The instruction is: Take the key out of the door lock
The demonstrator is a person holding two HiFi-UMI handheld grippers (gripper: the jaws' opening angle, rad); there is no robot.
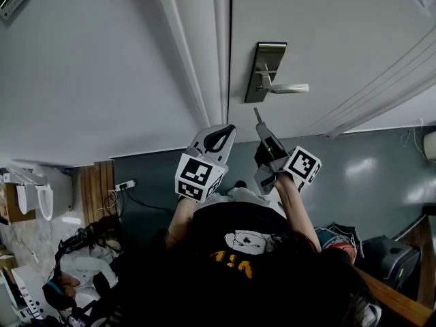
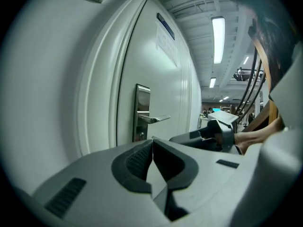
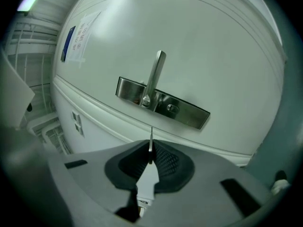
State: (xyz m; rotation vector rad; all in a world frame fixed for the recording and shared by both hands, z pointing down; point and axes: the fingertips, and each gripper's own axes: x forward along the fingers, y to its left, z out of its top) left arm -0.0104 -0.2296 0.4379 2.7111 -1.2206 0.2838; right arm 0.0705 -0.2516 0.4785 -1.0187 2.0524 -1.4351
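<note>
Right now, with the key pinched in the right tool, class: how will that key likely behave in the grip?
The key looks like thin metal, so probably stiff and light. Pinched only at one end by the right tool, it could pivot if bumped. Its smooth blade may slip.

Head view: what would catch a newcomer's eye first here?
The steel lock plate with its lever handle stands out on the white door, at upper centre. Just below it, the right gripper pinches a thin key, clear of the lock. The left gripper beside it is shut and empty.
</note>
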